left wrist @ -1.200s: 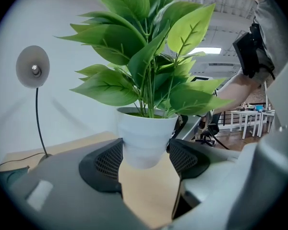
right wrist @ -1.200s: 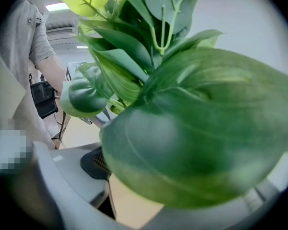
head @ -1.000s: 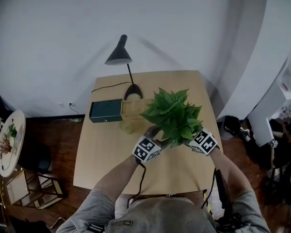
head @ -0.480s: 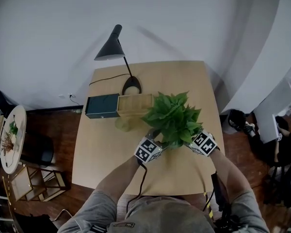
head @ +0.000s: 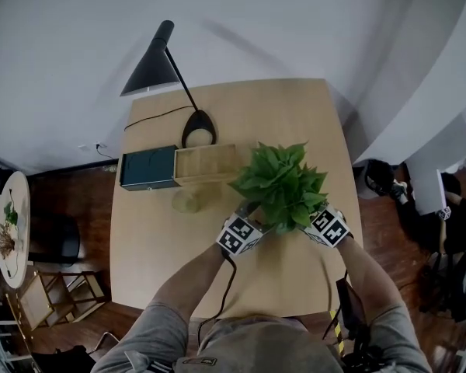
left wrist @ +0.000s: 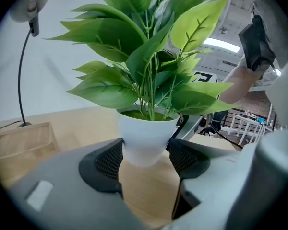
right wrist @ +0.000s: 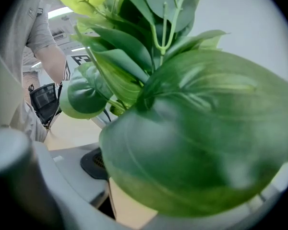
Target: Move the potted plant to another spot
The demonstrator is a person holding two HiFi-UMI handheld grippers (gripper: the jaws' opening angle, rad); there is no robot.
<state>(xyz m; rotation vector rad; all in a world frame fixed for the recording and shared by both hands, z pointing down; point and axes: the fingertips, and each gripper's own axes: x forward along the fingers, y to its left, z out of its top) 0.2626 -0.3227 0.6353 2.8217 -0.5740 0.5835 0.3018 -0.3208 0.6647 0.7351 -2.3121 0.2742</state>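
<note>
The potted plant [head: 279, 185] has broad green leaves and a small white pot [left wrist: 146, 138]. It is at the right middle of the wooden table [head: 155, 231]. My left gripper [left wrist: 145, 159] is shut on the pot, with both dark pads pressed against its sides. In the head view the left gripper [head: 248, 217] is at the plant's near left and the right gripper [head: 317, 222] at its near right. In the right gripper view leaves [right wrist: 192, 128] fill the frame. Only one dark pad [right wrist: 92, 164] shows, so I cannot see how its jaws stand.
A black desk lamp [head: 151, 64] stands at the table's back left, its cable trailing left. In front of it lie a dark green box [head: 149, 168] and an open wooden box [head: 206, 164]. A small pale round thing [head: 186, 200] sits near them. A round side table [head: 6, 228] stands on the floor at far left.
The plant and both grippers have shifted slightly right, away from the wooden box it overlapped before. The head view has also moved, so the lamp now shows further left.
</note>
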